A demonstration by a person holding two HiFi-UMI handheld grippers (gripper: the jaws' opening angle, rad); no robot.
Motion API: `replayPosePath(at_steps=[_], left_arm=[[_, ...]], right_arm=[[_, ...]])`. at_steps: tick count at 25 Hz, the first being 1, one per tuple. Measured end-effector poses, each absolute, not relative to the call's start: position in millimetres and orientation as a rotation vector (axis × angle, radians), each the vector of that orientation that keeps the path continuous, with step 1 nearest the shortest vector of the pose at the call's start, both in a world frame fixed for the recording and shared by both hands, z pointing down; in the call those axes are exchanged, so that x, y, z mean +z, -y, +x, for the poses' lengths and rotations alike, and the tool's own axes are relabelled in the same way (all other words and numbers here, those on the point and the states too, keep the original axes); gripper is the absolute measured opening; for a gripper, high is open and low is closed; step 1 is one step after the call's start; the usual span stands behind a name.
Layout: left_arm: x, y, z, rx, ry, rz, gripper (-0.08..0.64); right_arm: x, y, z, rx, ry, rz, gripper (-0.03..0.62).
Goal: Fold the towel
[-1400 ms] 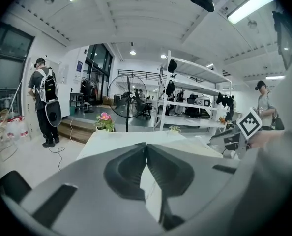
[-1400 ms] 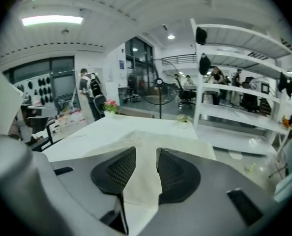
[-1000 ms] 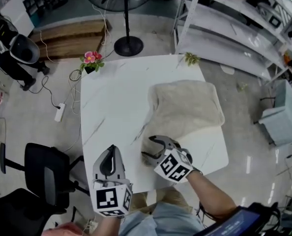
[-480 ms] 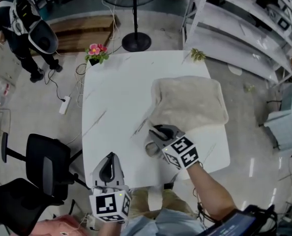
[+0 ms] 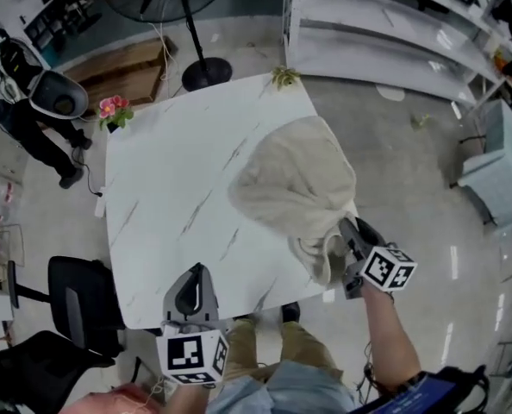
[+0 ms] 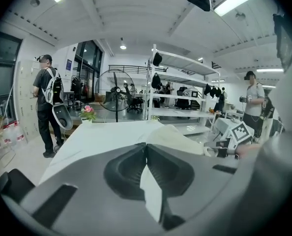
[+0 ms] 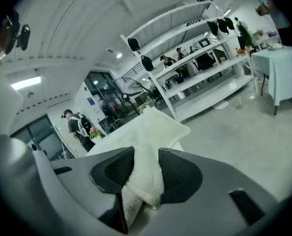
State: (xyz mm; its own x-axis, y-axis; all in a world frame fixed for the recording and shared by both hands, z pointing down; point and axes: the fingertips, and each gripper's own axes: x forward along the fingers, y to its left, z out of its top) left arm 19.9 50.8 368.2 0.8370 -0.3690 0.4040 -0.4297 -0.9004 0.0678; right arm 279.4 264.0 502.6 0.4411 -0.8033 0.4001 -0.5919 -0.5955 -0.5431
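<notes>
A cream towel (image 5: pixel 292 178) lies bunched on the right half of the white marble table (image 5: pixel 165 192). Its near corner is drawn out past the table's right front edge. My right gripper (image 5: pixel 349 231) is shut on that corner; in the right gripper view the towel (image 7: pixel 145 181) fills the gap between the pads (image 7: pixel 178 173). These jaws have just been opening a little, with the cloth still between them. My left gripper (image 5: pixel 194 272) hovers at the table's front edge, shut with nothing in it. From the left gripper (image 6: pixel 146 145) the towel (image 6: pixel 173 135) shows ahead to the right.
A flower pot (image 5: pixel 111 110) and a small plant (image 5: pixel 284 78) stand at the far table corners. Beyond are a fan base (image 5: pixel 206 73), white shelves (image 5: pixel 385 24) and a person with a backpack (image 5: pixel 32 93). A black chair (image 5: pixel 79 296) stands near left, and a pale covered stand (image 5: pixel 497 175) at right.
My right gripper has swung from the table's front middle out to its right front edge, rolling over and dragging the towel corner along. The towel is now stretched toward it. The left gripper stayed shut.
</notes>
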Motion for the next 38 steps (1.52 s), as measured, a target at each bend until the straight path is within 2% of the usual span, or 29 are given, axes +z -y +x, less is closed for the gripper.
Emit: replayPosePath(at_steps=[2, 5, 10, 14, 19, 22, 24, 27, 28, 33, 38], left_arm=[[371, -62, 31, 0.6, 0.611, 2.868, 0.008], [371, -77, 45, 0.603, 0.581, 2.881, 0.008], [364, -92, 59, 0.576, 0.559, 2.892, 0.008], [366, -101, 65, 0.554, 0.552, 2.884, 0.008], [365, -108, 61, 0.542, 0.575, 2.872, 0.008], [363, -107, 53, 0.542, 0.619, 2.867, 0.008], [366, -103, 43, 0.549, 0.654, 2.854, 0.008], [371, -97, 29, 0.557, 0.705, 2.819, 0.008], [373, -94, 25, 0.555, 0.715, 2.812, 0.008], [371, -74, 3, 0.515, 0.727, 2.805, 0.008], [354, -36, -31, 0.45, 0.772, 2.799, 0.008]], right_arm=[[497, -268, 286, -0.907, -1.245, -2.434, 0.202], [479, -274, 288, -0.859, -1.304, -2.502, 0.215], [435, -287, 286, -0.698, -1.426, -2.66, 0.21], [418, -261, 230, -0.67, -1.956, -2.594, 0.154], [483, -230, 125, -0.901, -2.609, -2.296, 0.152], [520, -231, 119, -1.042, -2.715, -2.323, 0.184], [535, -233, 123, -1.108, -2.751, -2.369, 0.183], [543, -234, 128, -1.16, -2.71, -2.389, 0.122], [543, -232, 131, -1.174, -2.679, -2.394, 0.037], [493, -201, 123, -1.166, -2.443, -2.228, 0.034], [402, -127, 103, -0.935, -2.304, -2.119, 0.034]])
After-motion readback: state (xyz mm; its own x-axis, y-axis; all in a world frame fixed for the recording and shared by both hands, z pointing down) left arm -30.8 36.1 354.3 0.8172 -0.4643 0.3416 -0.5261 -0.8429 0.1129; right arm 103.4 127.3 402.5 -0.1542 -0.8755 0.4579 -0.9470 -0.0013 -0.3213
